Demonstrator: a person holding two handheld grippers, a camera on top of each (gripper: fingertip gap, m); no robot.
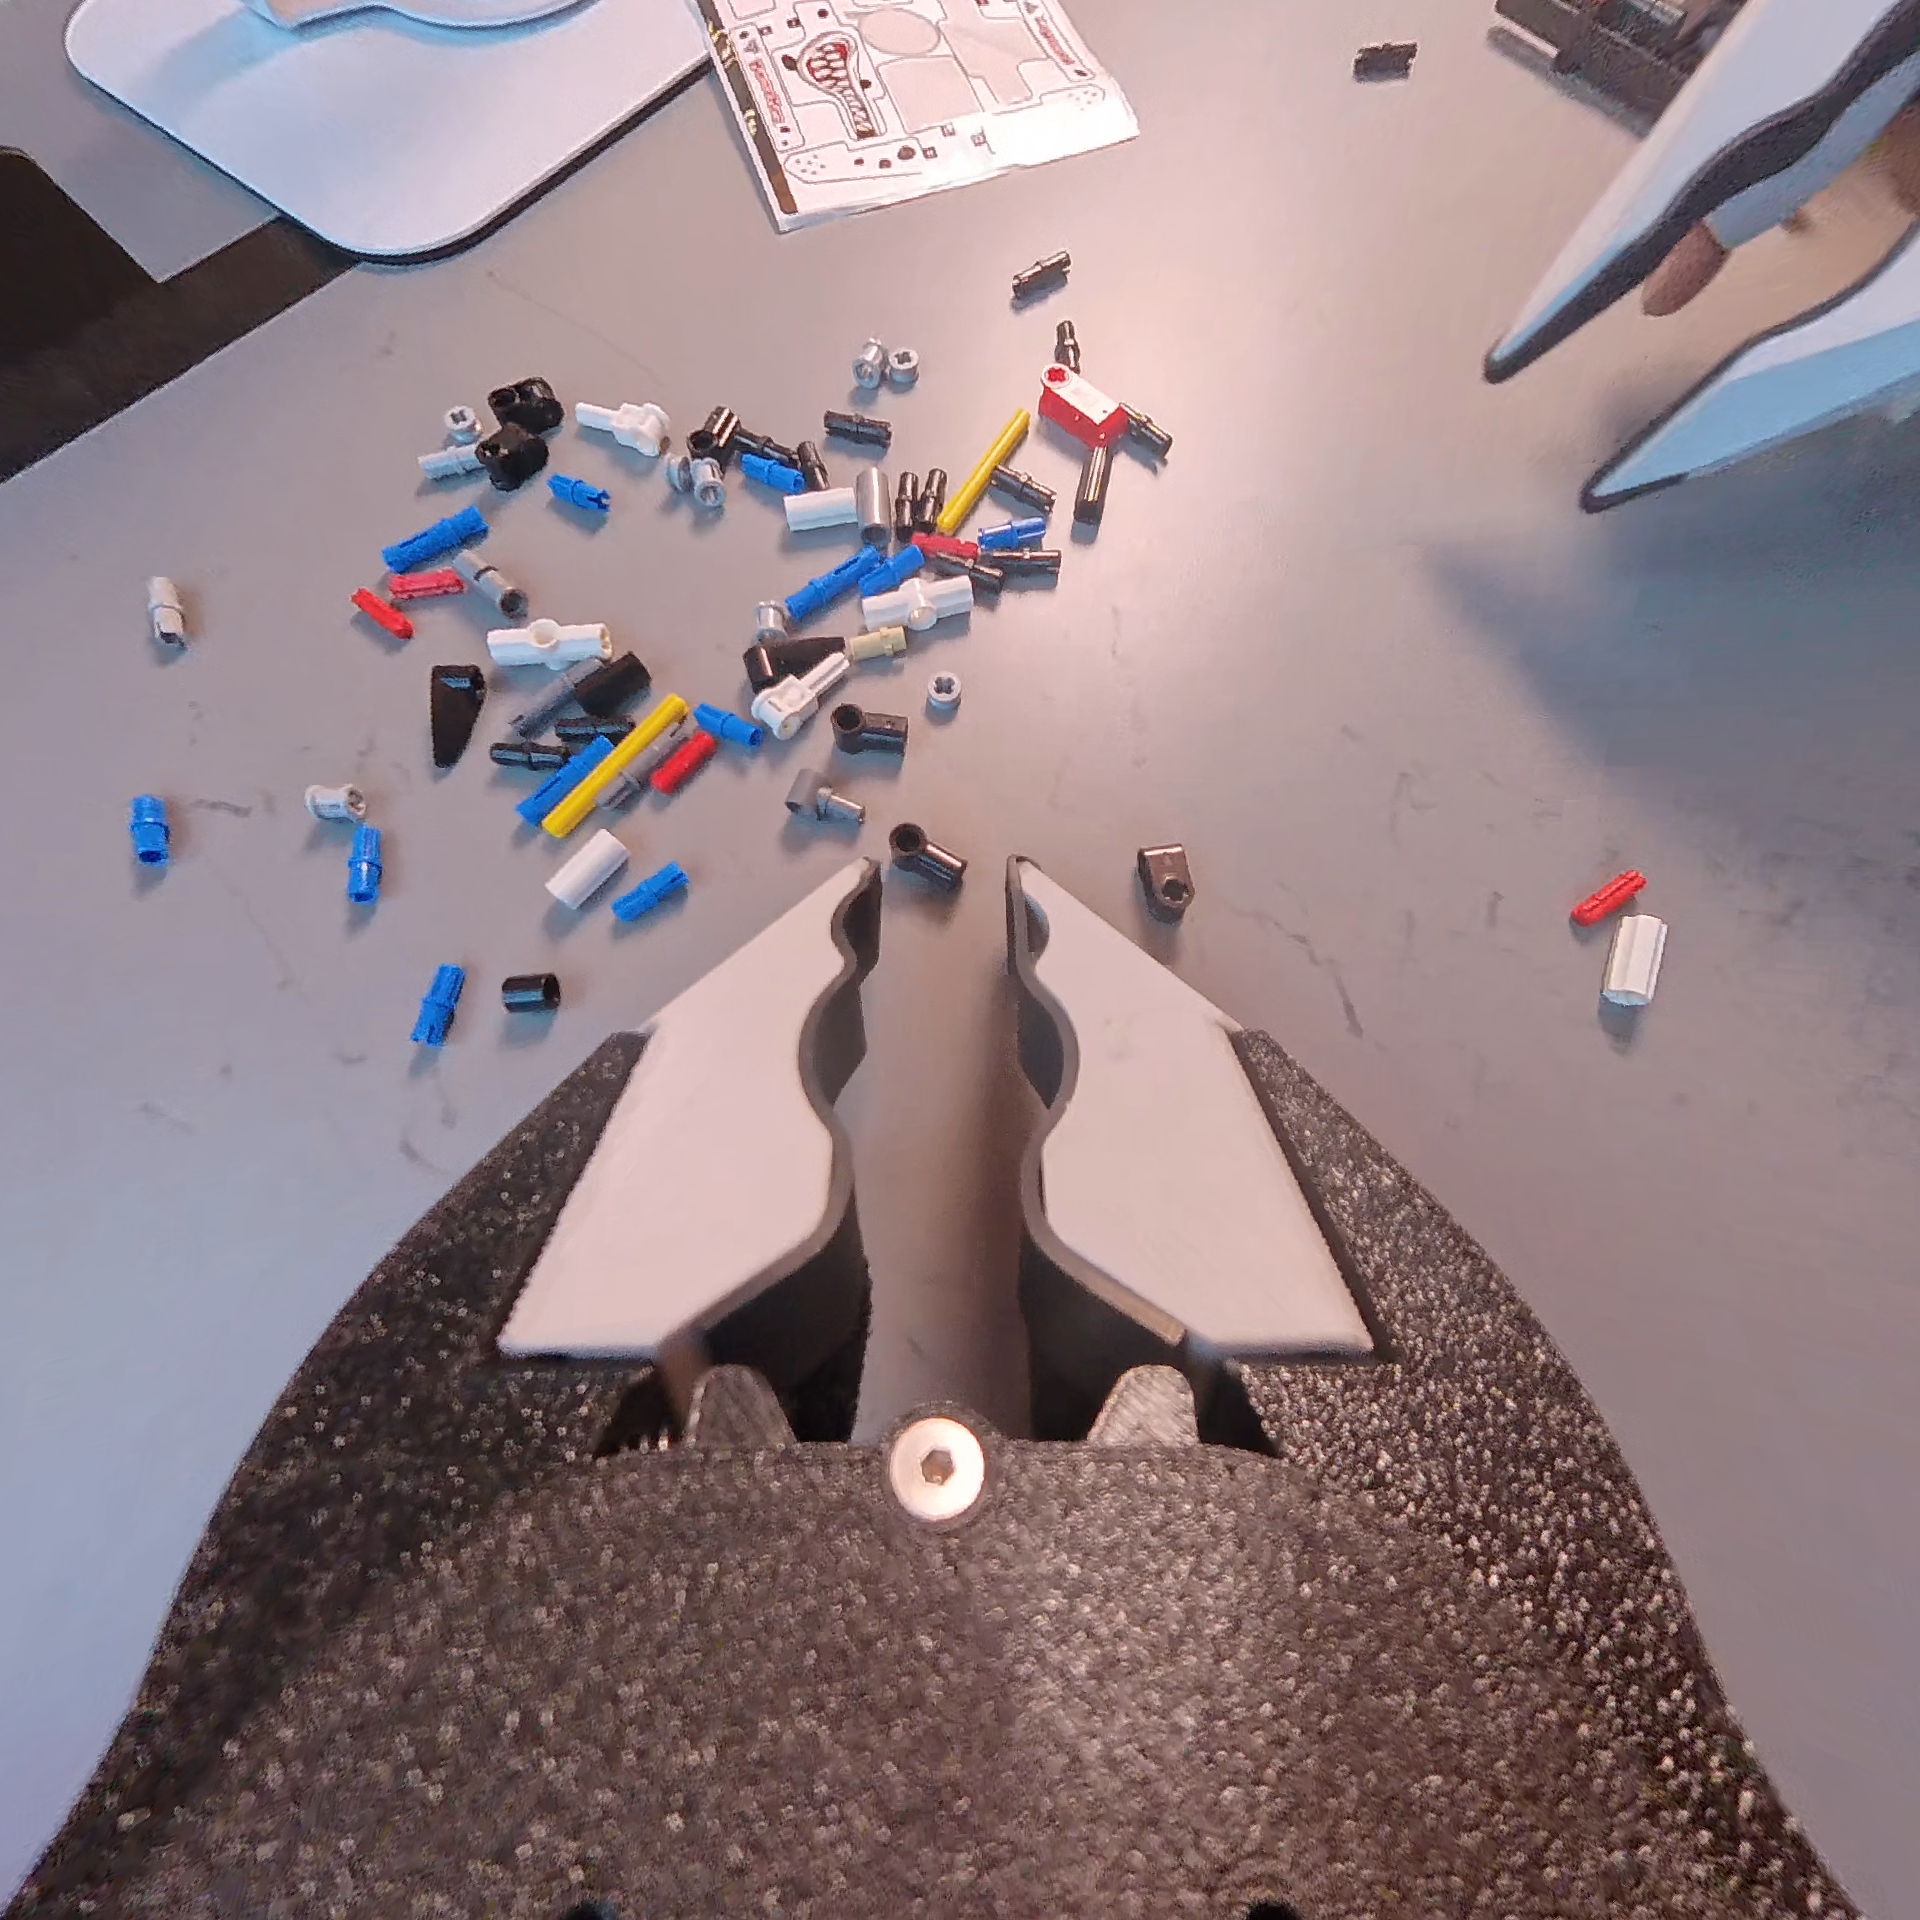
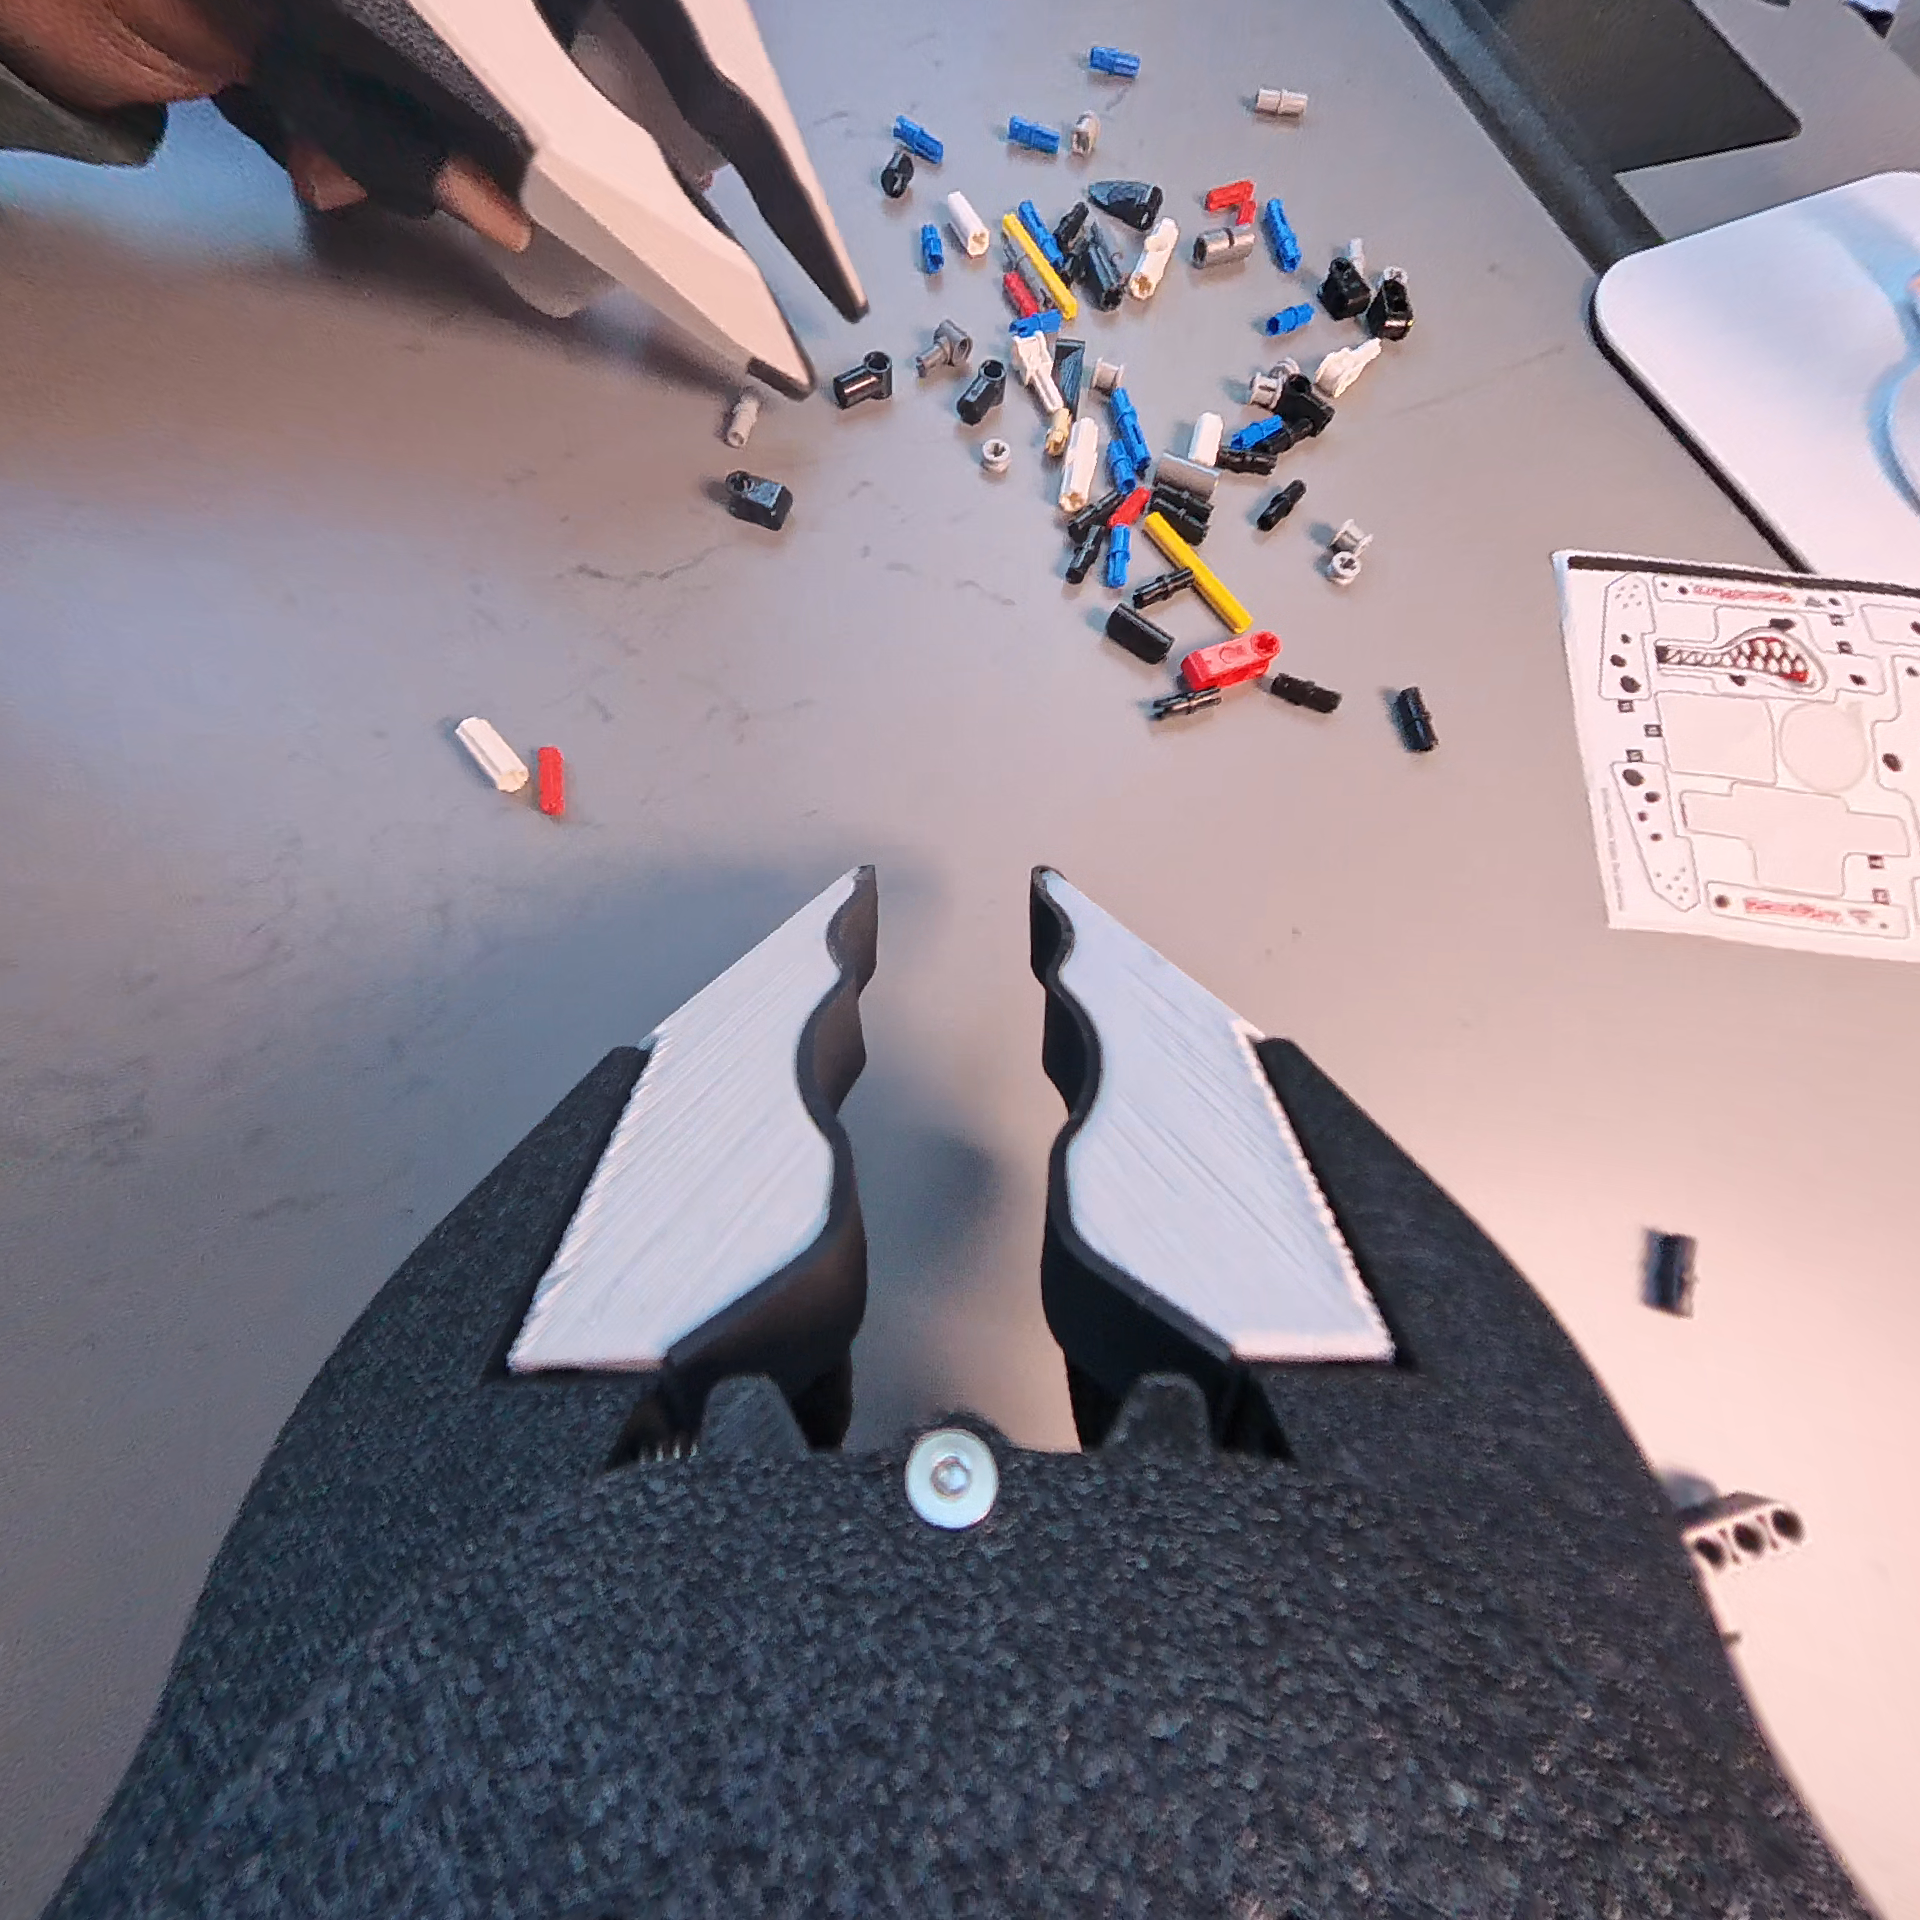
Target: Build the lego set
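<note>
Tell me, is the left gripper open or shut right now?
Open. The left gripper shows bare table between its jaws, and nothing is held there.

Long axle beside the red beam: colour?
Yellow axle, clearest in the left wrist view.

surface: grey table (image 1: 1351, 727) | on it: scattered lego pieces (image 1: 727, 623), sticker sheet (image 1: 914, 94)

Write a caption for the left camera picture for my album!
The open left tool points at a small black connector beside scattered Lego pieces on the grey table.
</note>
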